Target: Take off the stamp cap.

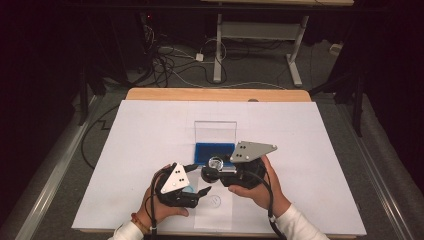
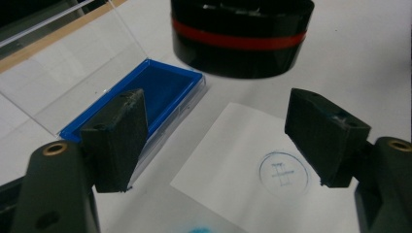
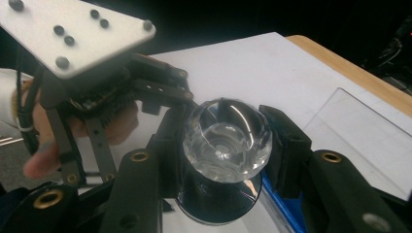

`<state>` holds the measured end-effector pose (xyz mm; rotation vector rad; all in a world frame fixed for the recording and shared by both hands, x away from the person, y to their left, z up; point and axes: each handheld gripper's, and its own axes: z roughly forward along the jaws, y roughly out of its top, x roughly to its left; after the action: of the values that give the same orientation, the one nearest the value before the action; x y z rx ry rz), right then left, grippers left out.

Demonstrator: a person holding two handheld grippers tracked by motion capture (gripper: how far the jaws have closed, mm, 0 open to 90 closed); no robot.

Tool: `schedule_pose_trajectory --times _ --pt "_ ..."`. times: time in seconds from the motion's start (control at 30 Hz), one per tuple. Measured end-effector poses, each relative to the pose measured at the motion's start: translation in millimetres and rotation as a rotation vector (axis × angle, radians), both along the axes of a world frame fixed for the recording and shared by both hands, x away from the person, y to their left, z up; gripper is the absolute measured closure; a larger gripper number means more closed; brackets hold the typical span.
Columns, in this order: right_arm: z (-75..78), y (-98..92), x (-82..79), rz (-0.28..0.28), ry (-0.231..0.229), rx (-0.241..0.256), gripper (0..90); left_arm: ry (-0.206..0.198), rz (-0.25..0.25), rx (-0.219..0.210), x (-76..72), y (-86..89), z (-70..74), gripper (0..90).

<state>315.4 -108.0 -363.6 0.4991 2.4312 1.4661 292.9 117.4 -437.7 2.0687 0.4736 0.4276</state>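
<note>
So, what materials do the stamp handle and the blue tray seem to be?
The faceted clear stamp handle looks like glass or acrylic: transparent, glossy, with sharp highlights. The shallow blue rectangular tray seems to be moulded plastic with a smooth rim; its lining looks matte, perhaps an ink pad.

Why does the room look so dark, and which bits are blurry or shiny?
High view: light falls on the white sheet; the floor behind is dim. Left gripper view: the stamp and the jaws are soft, the paper slip sharper. Right gripper view: the stamp's clear knob glints; the left gripper behind is blurred.

Left claw (image 1: 200,192) gapes wide and empty; right claw (image 1: 216,170) is clamped tight.
</note>
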Motion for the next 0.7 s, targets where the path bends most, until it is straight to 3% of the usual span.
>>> schedule_pose_trajectory --times 0.3,0.47,0.7 --pt "-6.9 4.4 -5.1 0.034 0.018 -0.005 56.8 -0.016 -0.045 -0.015 -3.3 -6.6 0.4 27.0" --pt "-9.2 5.9 -6.4 0.039 0.028 0.009 56.8 -0.017 -0.051 -0.037 -3.3 -4.6 0.4 34.2" --pt "-13.3 5.1 -4.1 0.032 0.051 0.021 56.8 -0.040 -0.037 0.001 -4.5 -6.6 -0.8 35.7"
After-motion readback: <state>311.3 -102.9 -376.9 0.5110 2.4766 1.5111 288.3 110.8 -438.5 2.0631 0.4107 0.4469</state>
